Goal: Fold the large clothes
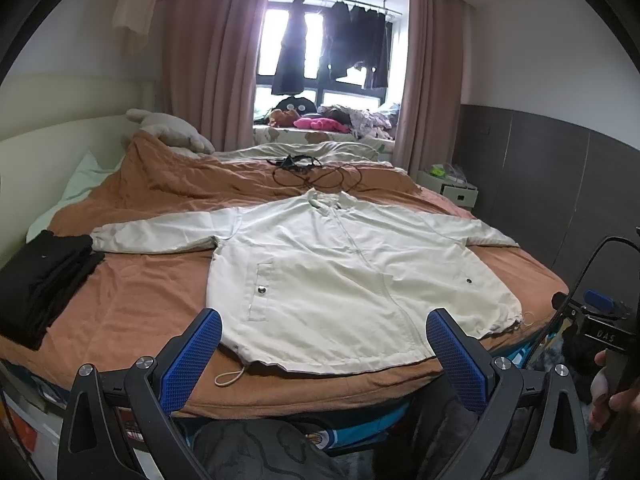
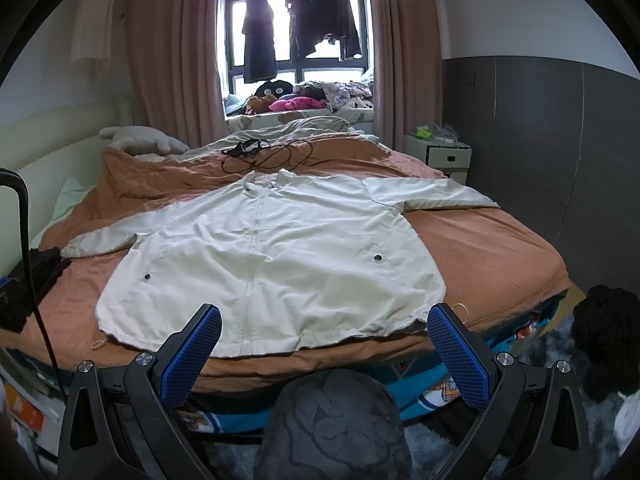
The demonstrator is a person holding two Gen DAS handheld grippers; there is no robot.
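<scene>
Jacket spread flat on bed, sleeves out. My left tool and right tool both gape wide, empty — slick fabric could slide or bunch mid-fold, I judge.

Jacket: I see off-white, with dark snap buttons.
Bedcover: rust orange.
Folded clothes: black.
Finger pads: I see blue, with a fine grid texture.
Curtains: dusty pink.
Lower wall panel: dark grey.
Bed-base sheet: teal, cartoon print.
</scene>
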